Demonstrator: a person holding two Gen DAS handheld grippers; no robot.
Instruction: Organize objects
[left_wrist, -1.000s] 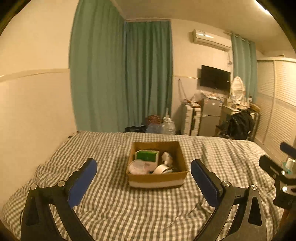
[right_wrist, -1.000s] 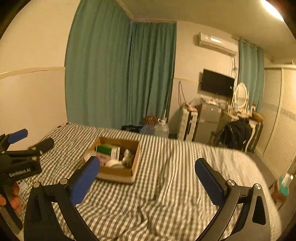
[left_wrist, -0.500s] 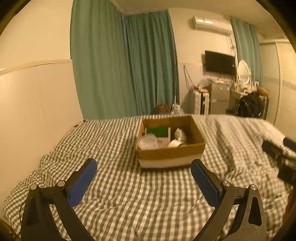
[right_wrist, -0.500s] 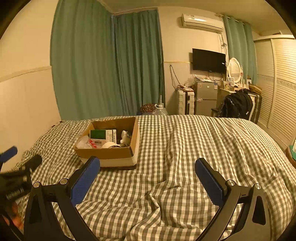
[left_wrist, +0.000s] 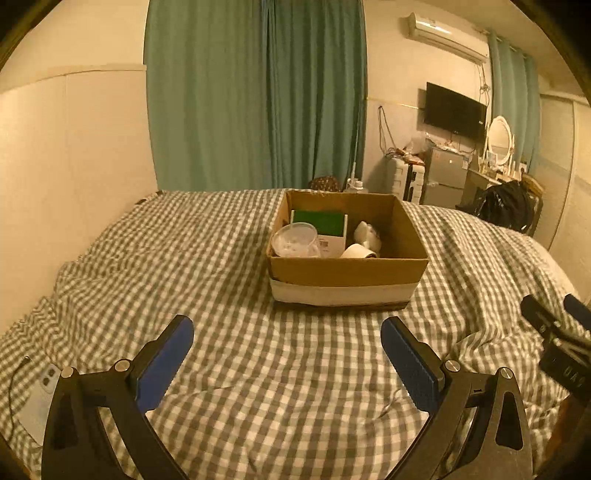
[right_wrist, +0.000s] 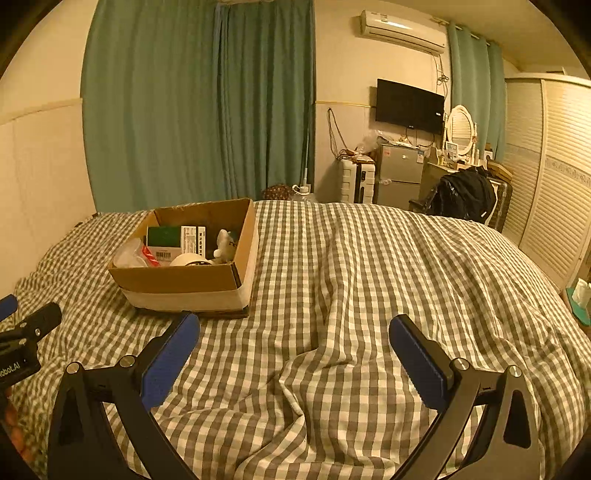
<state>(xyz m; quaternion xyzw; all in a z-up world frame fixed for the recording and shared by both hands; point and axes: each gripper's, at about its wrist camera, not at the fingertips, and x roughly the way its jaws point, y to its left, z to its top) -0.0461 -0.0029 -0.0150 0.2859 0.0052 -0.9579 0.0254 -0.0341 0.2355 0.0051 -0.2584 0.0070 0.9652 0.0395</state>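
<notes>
Matt brown cardboard box (left_wrist: 347, 271) — pale taped base; soft, creased gingham cloth bedspread (left_wrist: 229, 280).

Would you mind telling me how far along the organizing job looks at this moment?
Done: nothing visibly; the cardboard box on the checked bedspread holds a green-topped box, a clear tub, a tape roll and a small white toy, jumbled together. In hand: nothing; the left gripper and right gripper are open, short of the box. Left: all the sorting.
</notes>
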